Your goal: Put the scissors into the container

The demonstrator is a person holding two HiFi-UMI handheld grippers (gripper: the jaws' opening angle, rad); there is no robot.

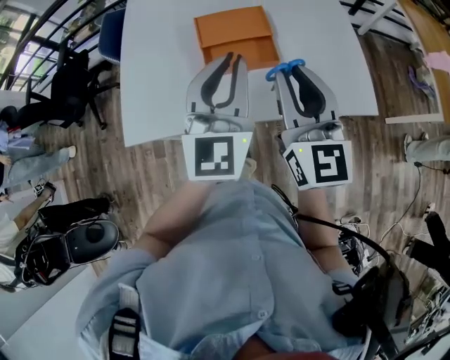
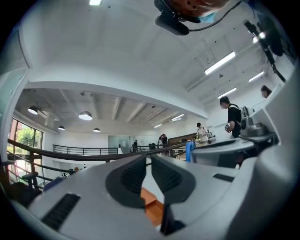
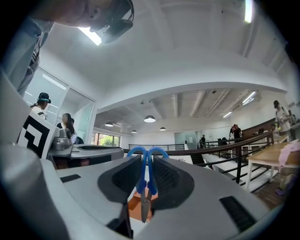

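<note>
Blue-handled scissors [image 3: 146,180] hang between the jaws of my right gripper [image 3: 146,174], which is shut on them; the blade tip points down, the handle loops [image 1: 285,68] stick out past the fingertips. My right gripper [image 1: 301,79] is raised over the white table [image 1: 155,77]. An orange container [image 1: 238,35] lies on the table beyond both grippers and shows under the scissors as an orange container [image 3: 138,202]. My left gripper [image 1: 225,74] is beside the right one, its jaws nearly together with nothing between them [image 2: 148,174]. Below it is the orange container [image 2: 152,206].
The white table ends at a front edge [image 1: 162,138] over wood flooring. An office chair [image 1: 74,88] stands left of the table, another white table [image 1: 383,17] at the right. People stand in the background [image 2: 233,117]. Cables and bags lie on the floor [image 1: 63,242].
</note>
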